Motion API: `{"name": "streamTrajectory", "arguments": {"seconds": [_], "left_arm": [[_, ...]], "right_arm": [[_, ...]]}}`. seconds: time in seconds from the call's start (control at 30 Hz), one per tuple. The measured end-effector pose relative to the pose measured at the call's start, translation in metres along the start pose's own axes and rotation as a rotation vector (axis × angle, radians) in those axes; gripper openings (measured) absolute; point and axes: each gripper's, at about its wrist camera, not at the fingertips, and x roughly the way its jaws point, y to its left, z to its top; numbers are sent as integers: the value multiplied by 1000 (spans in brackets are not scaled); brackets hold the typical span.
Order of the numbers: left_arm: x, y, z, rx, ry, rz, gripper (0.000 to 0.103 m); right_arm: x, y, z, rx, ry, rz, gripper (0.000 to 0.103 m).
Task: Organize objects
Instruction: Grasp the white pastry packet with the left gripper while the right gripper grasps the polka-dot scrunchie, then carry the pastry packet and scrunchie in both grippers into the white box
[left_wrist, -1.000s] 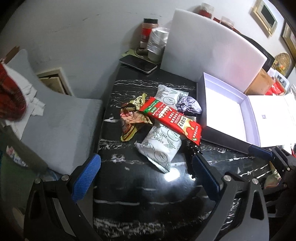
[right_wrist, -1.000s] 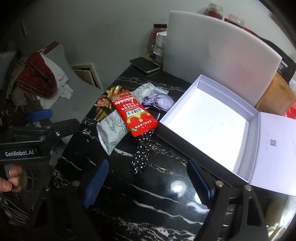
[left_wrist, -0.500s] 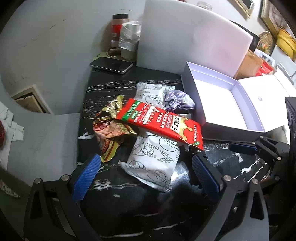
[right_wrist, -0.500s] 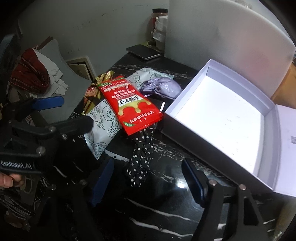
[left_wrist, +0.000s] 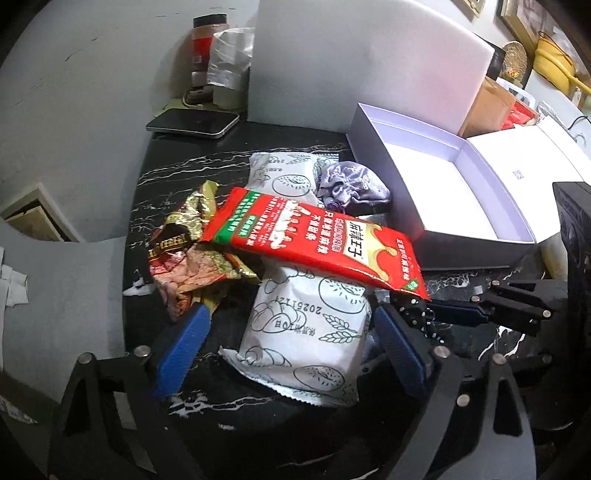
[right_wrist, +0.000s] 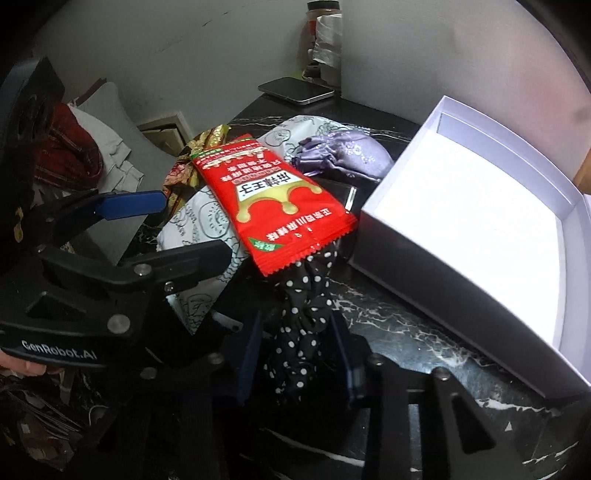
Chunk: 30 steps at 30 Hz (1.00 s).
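A pile of items lies on the black marble table. A red snack packet lies on top of a white printed packet. A second white packet, a purple fabric pouch, a gold-and-red wrapper and a black polka-dot cloth are with them. My left gripper is open, its fingers on either side of the white packet. My right gripper has its fingers close on either side of the polka-dot cloth. An open white box stands to the right.
A phone lies at the table's back edge. A jar and a wrapped container stand by the wall. A white foam board leans behind the box. A grey cushion with clothes is at the left.
Both grippers have moved forward into the pile. The left now straddles the white packet. The right gripper's fingers have narrowed around the polka-dot cloth.
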Motion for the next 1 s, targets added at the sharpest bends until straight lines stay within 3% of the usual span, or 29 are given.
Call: {"name": "streamTrajectory", "arguments": {"seconds": [0.1,0.17,0.33,1.0], "left_arm": [[4,-2,-2,-4,1,-22,74],[5,-3,-4,-25,-3,-47,68],[2,-9,-8,-13,-2,-26,56],[-40,-52,-67,-82,89,-6,54]], "right_arm": [[1,-3,-3,12,8,8,24],[0,-4,-5,13,21,15,21],[-4,-11,-14,31,35,10,20],[-43,-13,-73,-12,76,52,20]]}}
